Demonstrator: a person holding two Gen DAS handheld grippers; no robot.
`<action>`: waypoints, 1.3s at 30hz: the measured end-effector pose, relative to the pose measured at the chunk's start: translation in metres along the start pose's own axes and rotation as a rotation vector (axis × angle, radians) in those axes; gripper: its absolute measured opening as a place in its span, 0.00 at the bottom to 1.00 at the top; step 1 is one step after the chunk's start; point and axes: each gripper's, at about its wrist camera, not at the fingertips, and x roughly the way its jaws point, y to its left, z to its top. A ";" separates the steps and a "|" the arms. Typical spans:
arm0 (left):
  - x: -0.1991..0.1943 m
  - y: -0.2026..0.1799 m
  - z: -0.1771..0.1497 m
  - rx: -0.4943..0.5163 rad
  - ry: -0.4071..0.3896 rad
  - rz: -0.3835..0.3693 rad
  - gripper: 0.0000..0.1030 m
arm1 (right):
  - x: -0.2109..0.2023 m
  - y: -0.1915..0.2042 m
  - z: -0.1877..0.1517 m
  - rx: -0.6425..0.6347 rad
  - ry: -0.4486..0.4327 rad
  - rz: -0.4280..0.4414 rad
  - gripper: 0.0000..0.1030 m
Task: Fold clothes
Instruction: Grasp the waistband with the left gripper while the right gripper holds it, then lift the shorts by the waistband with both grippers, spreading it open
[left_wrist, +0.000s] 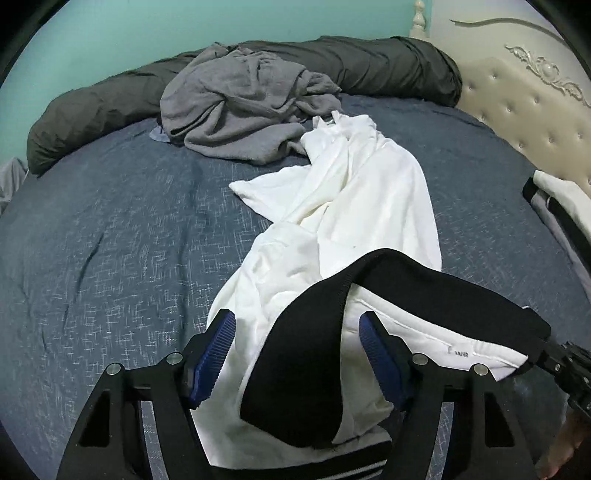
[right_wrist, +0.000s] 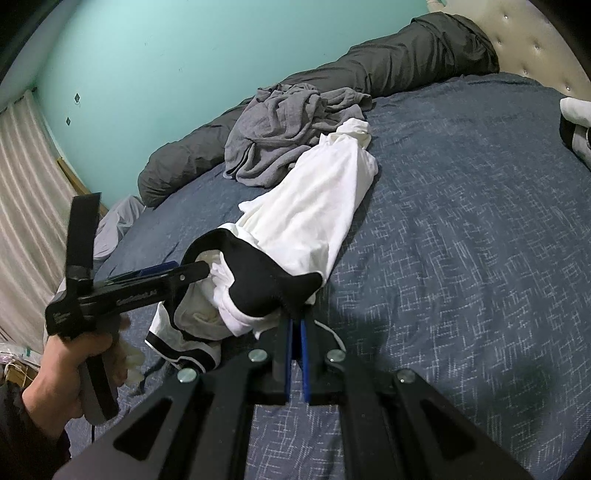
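- The white garment (left_wrist: 354, 206) is lying stretched in a long rumpled strip across the blue bedspread (left_wrist: 110, 240), its far end touching the grey clothing heap (left_wrist: 236, 107) and its near end, with the black waistband (left_wrist: 314, 350), lifted toward the 2 grippers.
- It is looking like white trousers or shorts with a black elastic band; the cloth is bunching and twisting along its length, and nothing is folded yet.
- The right gripper (right_wrist: 295, 325) is sitting pinched tight on the black band's edge, its blue pads pressed together with cloth between them.
- The left gripper (left_wrist: 297, 354) is standing partly open astride the waistband: black band and white cloth are running between the blue fingers (left_wrist: 376, 347), but the pads are not pressing on it in the left view, so I am judging nothing is gripped there yet.
- Risk 1: the left jaws are straddling several layers, so closing here could be catching both sides of the waistband plus loose white cloth, leaving the opening bunched instead of spread.
- Risk 2: the far end is touching the grey heap, so pulling the garment back could be dragging that clothing along.
- Risk 3: the right grip is holding only a thin edge; a hard tug from the left side could be slipping the band out.
- Beyond, a dark rolled duvet (left_wrist: 369, 62) is lying along the teal wall.
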 end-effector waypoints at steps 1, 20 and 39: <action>0.001 0.000 0.000 0.002 0.001 0.003 0.70 | 0.000 0.000 0.000 0.001 0.001 0.001 0.03; -0.012 -0.004 0.007 0.081 -0.046 0.023 0.07 | 0.009 -0.010 0.001 0.024 0.021 -0.012 0.03; -0.161 0.008 0.017 0.056 -0.244 0.041 0.06 | -0.056 0.035 0.031 -0.091 -0.114 0.036 0.03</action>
